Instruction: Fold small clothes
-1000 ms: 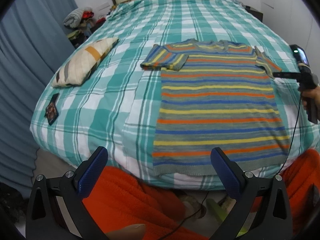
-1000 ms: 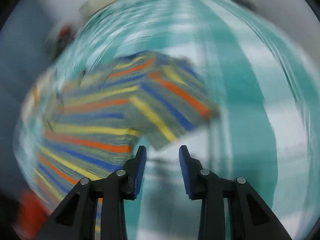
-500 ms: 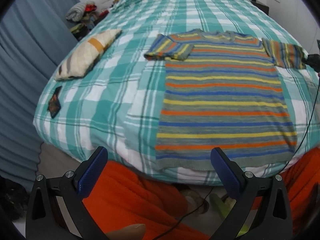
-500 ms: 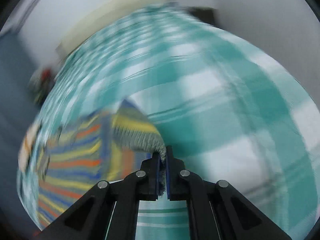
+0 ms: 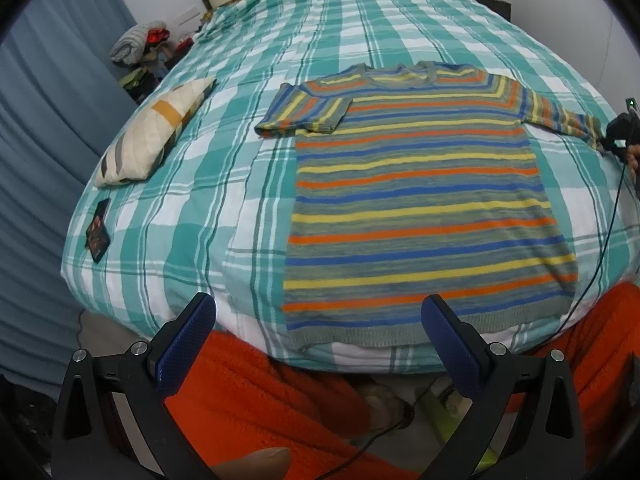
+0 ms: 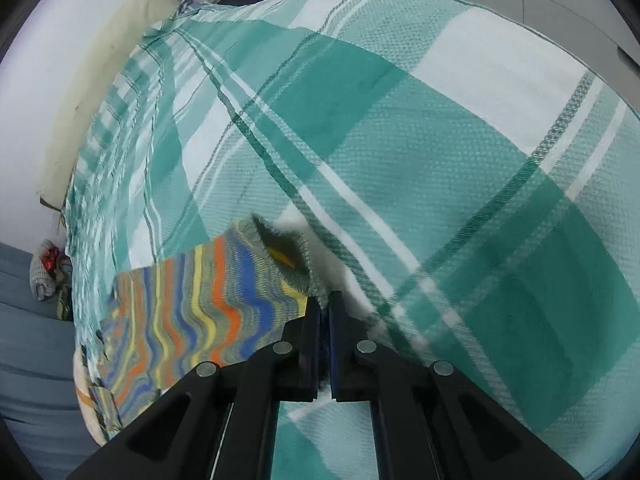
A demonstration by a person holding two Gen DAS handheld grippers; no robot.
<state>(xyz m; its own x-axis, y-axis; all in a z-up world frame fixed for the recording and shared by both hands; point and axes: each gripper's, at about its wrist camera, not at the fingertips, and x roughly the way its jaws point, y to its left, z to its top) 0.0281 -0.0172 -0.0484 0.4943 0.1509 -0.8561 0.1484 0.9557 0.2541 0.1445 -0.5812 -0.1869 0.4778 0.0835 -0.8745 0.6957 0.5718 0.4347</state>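
The right gripper [image 6: 325, 312] pinches the striped sweater's [image 5: 416, 200] three-o'clock sleeve [image 6: 256, 280] on the bed [image 5: 224, 184], while the left gripper [image 5: 320, 344] gapes wide, holding nothing.

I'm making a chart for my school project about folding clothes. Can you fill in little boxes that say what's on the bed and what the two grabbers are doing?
garment: striped knit shirt, spread flat on the bed
near sleeve: folded in over the chest
far sleeve: stretched outward, cuff pinched by the right gripper
left gripper: fingers wide apart, holding nothing, near the hem
also on bed: patchwork pillow, small dark card
folding progress: body not yet folded
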